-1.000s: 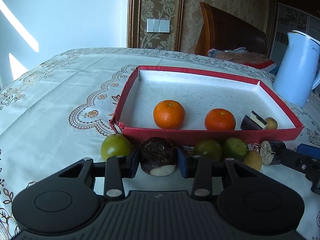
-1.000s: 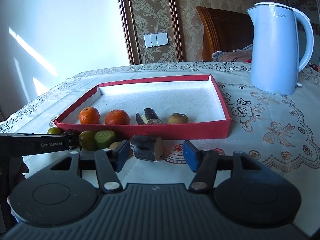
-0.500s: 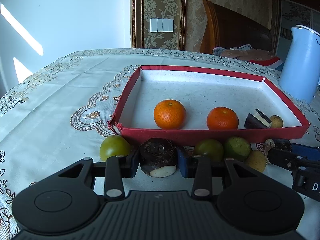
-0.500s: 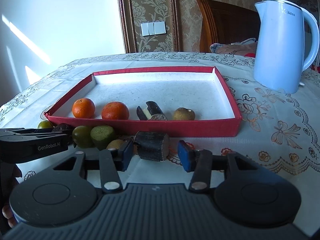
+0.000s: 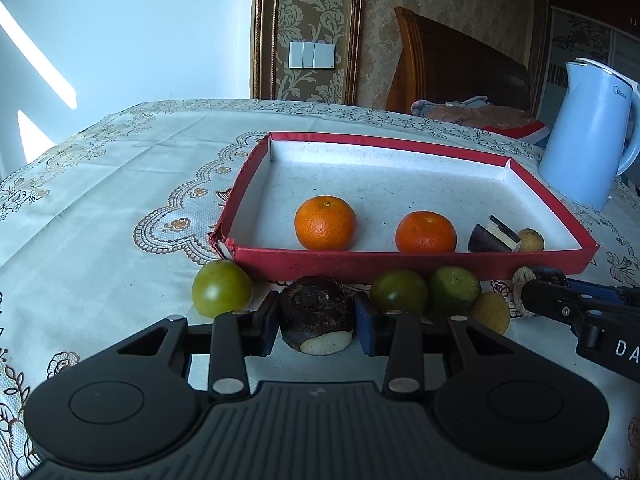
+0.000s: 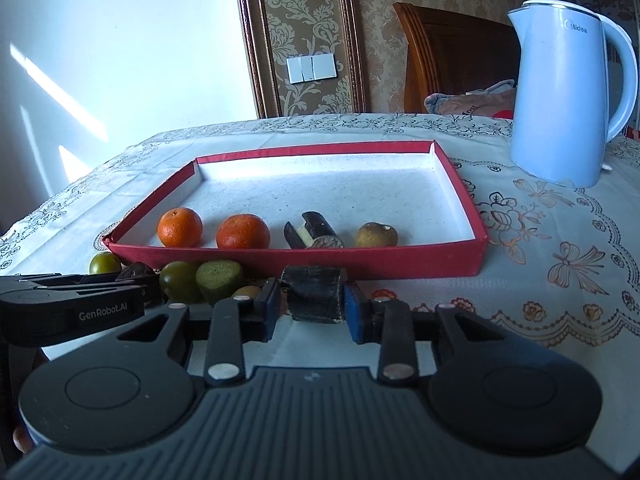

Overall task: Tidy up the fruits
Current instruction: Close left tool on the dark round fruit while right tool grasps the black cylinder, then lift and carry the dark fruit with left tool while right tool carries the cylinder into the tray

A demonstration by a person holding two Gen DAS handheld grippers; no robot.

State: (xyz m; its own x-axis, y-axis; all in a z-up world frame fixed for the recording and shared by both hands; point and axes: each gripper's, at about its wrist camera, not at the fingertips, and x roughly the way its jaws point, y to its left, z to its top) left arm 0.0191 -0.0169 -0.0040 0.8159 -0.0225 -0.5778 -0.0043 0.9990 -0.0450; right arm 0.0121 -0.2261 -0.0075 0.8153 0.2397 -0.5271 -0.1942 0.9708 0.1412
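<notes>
The left claw (image 5: 316, 322) pinches a dark round fruit (image 5: 316, 318) on the tabletop (image 5: 100, 200), just in front of the red tray (image 5: 400, 264). The right claw (image 6: 308, 310) is closing on a dark cut chunk (image 6: 314, 292) by the tray's front edge. Two oranges (image 5: 325, 222) sit inside the tray.

**Fruit in and before the tray**

We see the tray (image 5: 412, 268) on the surface (image 5: 100, 200), with the kettle (image 6: 568, 92) behind it to the right. In the tray, along its front wall, lie two oranges (image 5: 325, 223) at left, then a cut piece (image 6: 312, 230) and a small fruit (image 6: 376, 235). A row of fruits (image 5: 221, 289) lies before the tray.
</notes>
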